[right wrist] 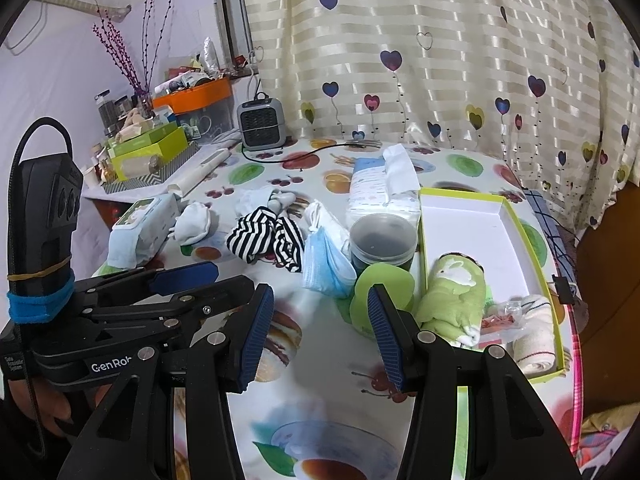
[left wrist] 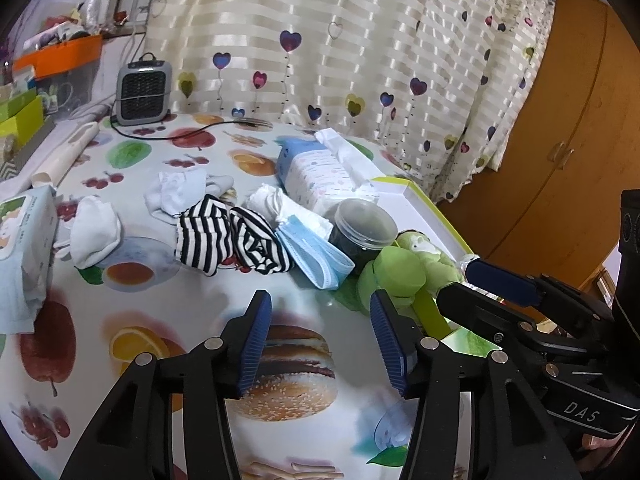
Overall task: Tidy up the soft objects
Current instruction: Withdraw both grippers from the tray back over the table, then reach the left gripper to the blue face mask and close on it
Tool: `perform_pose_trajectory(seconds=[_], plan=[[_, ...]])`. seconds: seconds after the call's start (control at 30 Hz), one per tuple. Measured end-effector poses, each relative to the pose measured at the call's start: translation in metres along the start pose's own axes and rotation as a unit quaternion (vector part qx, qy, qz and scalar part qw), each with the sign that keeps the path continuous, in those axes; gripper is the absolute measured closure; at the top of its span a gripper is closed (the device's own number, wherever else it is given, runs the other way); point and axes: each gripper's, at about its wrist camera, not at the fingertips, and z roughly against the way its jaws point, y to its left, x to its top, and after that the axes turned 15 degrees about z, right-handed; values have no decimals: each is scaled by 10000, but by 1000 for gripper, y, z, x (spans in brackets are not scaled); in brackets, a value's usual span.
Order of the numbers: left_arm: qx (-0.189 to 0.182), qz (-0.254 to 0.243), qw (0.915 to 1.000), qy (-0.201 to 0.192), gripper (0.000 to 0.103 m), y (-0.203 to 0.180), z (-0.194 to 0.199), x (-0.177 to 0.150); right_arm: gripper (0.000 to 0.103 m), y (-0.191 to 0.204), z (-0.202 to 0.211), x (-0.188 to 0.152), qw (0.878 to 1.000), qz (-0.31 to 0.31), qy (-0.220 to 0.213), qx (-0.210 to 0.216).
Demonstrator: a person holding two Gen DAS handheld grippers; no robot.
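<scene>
On the left wrist view, the left tool (left wrist: 318, 306) stands wide apart and empty above the fruit-printed tabletop (left wrist: 168, 280). Just ahead lie the soft things yet to be sorted: the striped cloth (left wrist: 228, 236), a white sock (left wrist: 94, 232), a second white bundle (left wrist: 180, 192), the blue face mask (left wrist: 316, 254) and a tissue pack (left wrist: 320, 174). A dark lidded jar (left wrist: 362, 228) stands touching the mask, and the green plush toy (left wrist: 404, 268) lies across the edge of the box. The right tool (left wrist: 472, 276) enters from the right, close beside the plush.

On the right wrist view, the right tool (right wrist: 322, 312) is partly open with nothing between its pads. The green-rimmed box (right wrist: 516, 216) already holds the plush toy (right wrist: 452, 296), a rolled cloth (right wrist: 536, 344) and a small clear packet (right wrist: 504, 314). The left tool (right wrist: 188, 276) sits at left, near the striped cloth (right wrist: 266, 242).

Likely risks, as judgement: the mask rests against the jar (right wrist: 380, 240), so a careless pull could tip or drag the jar; the two tools work close together and may collide; limp cloth may slip from a shallow pinch.
</scene>
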Motion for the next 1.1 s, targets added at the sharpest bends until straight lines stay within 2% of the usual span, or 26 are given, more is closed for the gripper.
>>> perform_pose_trajectory(seconds=[1.1], plan=[[214,368,9991,34,52,45,-23,28,53,7,-45,19,9991,168,267,268]])
